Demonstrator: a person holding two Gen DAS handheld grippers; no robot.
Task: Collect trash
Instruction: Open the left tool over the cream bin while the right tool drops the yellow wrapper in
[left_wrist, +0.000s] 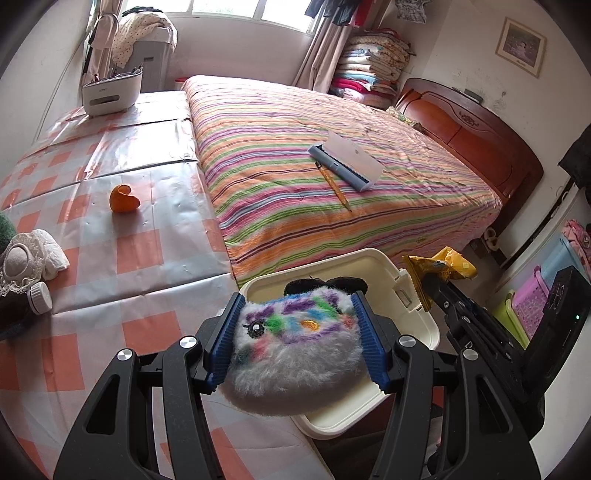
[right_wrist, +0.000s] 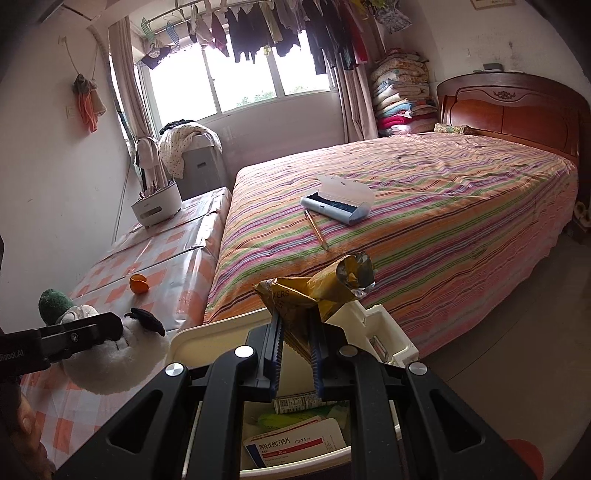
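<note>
My left gripper (left_wrist: 295, 308) is shut on a fluffy white plush toy (left_wrist: 295, 354) with coloured stitching, held over the lid of the cream trash bin (left_wrist: 376, 266). The toy also shows in the right wrist view (right_wrist: 114, 362). My right gripper (right_wrist: 295, 332) is shut on a crumpled gold snack wrapper (right_wrist: 317, 288), held above the open bin (right_wrist: 207, 336), which holds a medicine box (right_wrist: 295, 443) and other trash. The wrapper shows in the left wrist view (left_wrist: 439, 269). An orange peel (left_wrist: 123, 199) lies on the checkered table (left_wrist: 110, 155).
A striped bed (left_wrist: 314, 166) carries an open pencil case (left_wrist: 347, 158) and a pencil (left_wrist: 332, 181). A white caddy (left_wrist: 110, 92) stands at the table's far end. A crumpled tissue (left_wrist: 51, 254), a small bottle (left_wrist: 38, 297) and another plush lie at the table's left.
</note>
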